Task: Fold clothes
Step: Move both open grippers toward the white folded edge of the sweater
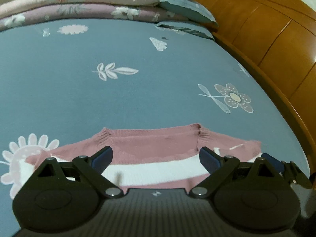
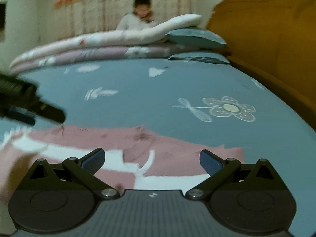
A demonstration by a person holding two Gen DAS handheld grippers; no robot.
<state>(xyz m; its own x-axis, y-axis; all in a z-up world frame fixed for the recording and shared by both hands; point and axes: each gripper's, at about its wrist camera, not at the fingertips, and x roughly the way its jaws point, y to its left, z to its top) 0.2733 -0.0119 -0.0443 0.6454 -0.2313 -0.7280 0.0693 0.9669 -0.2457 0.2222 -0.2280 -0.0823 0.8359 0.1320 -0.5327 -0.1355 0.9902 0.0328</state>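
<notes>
Pink-and-white striped knit sweater (image 1: 156, 150) is lying flat on the blue flower-print bedsheet (image 1: 118, 98), sitting around 6 o'clock in the left wrist view, neckline edge facing away from the camera. The left gripper (image 1: 156, 159) hangs right over it with its jaws spread wide, nothing between them, and the blue pads (image 1: 102, 158) sit above the pink band and the white stripe. Can't tell if the tips actually touch the knit.

Right wrist view is blurry. The right gripper (image 2: 152, 161) is also wide apart and empty, hovering over the sweater (image 2: 177, 158), which looks a bit rumpled there around 6 to 8 o'clock. You can see the left gripper (image 2: 29, 102) poking in at 9 o'clock, just above the sweater's far edge.

Up at 12 o'clock there's a stack of folded floral quilts (image 1: 98, 2) with two blue pillows (image 1: 187, 9) beside it. Wooden headboard (image 1: 266, 29) runs along 1 to 3 o'clock. A person (image 2: 138, 15) is behind the quilts in the right view, curtain (image 2: 118, 0) behind them.
</notes>
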